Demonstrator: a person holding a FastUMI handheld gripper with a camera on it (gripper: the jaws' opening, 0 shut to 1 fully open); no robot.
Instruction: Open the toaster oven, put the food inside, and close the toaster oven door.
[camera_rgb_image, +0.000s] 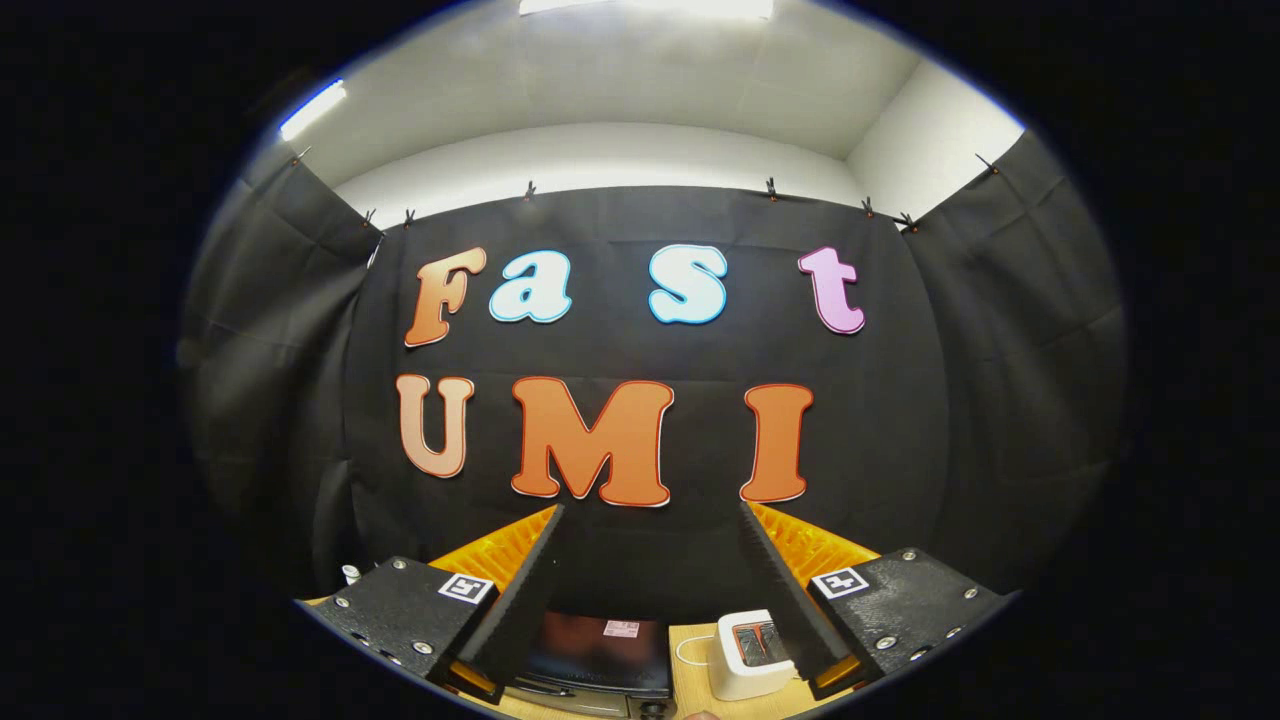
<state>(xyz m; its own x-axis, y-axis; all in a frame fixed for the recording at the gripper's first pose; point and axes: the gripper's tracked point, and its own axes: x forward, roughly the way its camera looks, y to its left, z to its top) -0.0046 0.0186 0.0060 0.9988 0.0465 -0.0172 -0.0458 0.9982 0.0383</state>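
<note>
Toaster oven (600, 655) is sitting low and far below the gripper (650, 590), showing between the two fingers on a light wooden table (692, 670). Its dark top is facing up, carrying a small pale sticker, and its front edge with a handle bar is just peeking out nearest the camera; whether the door is open or closed cannot be told from here. To the right of the oven, a small white toaster (750, 655) with two slots is standing on the same table, partly hiding behind the right finger (790, 590), and a thin white cord is looping on the wood between the two appliances.

The gripper is being held high and is pointing toward the booth's black cloth wall (640, 440), with its fingers spread wide apart and nothing lying between them. The left finger (525, 590) and the right one are both showing ribbed black inner pads, with orange backing behind them and black mounting blocks bearing small square markers. A small white object (351, 574) is standing at the far left, beside the left finger's block. Above the cloth, white walls and bright ceiling lights (312, 108) are glowing. No food is showing clearly anywhere.
</note>
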